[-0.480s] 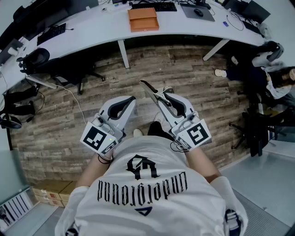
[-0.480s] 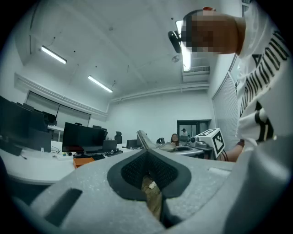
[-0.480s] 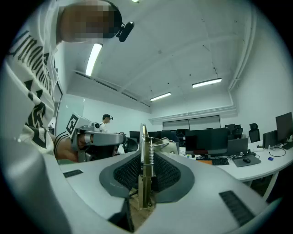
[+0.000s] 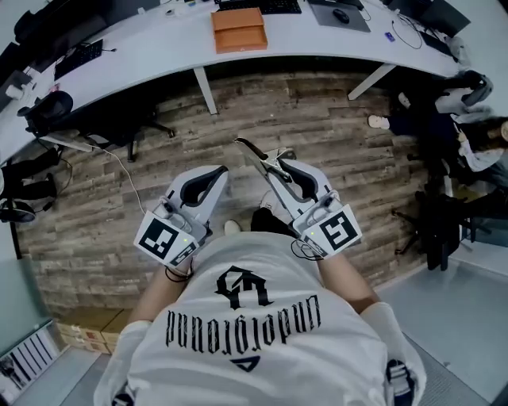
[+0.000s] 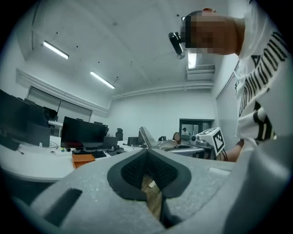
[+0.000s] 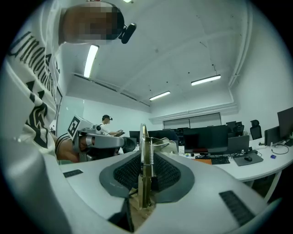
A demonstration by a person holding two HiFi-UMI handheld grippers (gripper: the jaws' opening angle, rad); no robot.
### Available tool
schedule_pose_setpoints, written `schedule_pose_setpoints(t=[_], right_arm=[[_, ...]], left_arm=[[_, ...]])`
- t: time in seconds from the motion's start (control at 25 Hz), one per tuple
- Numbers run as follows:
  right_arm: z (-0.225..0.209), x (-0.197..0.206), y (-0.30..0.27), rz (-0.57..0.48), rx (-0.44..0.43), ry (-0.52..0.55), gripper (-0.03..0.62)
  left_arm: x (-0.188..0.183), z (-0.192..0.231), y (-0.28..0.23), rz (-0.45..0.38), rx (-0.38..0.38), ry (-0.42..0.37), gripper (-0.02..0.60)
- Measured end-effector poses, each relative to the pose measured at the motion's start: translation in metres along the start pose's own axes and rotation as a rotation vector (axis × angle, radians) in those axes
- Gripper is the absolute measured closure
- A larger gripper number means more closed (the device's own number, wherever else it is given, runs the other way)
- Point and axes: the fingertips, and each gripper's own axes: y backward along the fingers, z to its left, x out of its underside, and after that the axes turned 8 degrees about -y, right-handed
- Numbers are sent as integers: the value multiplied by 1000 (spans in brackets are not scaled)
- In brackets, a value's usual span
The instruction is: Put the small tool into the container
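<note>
Plainly, the right gripper (image 4: 287,168) was clamped on the small tool (image 4: 255,156), a metal spring-loaded piece whose thin tip jutted past the jaws toward the desk (image 4: 143,59). In the right gripper view the tool stood upright between the dark pads (image 6: 124,173), pinched from both sides, with its coil spring showing above them.

The left gripper (image 4: 216,173) was clenched on nothing. In the left gripper view its pads met at their tips with no object between them.

Both grippers were held level, side by side but apart, out in front of the person's white shirt (image 4: 262,349). They hung over the wooden plank floor (image 4: 333,119), short of the desk's front edge.

The orange container (image 4: 239,29) lay on the curved white desk, close to its front edge and about midway along it. A keyboard (image 4: 262,5) sat just behind the container, toward the back edge. The tool was well apart from the container and not yet in it.

An office chair (image 4: 49,107) stood under the desk's left stretch.
</note>
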Motion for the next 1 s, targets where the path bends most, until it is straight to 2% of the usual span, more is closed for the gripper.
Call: schedule_pose_setpoints(t=[0.6,0.8,1.0], right_arm=[[-138,-25,32,16,-11,16,505],[-171,-24,42,20,-20,17,505],[-190,-22,41,24,-14,3,505]], left_arm=[[7,8,-139,12,9,-6,566],[5,13,-166,2,-38,-10,566],[9,20,-180,14,-51,3,566]])
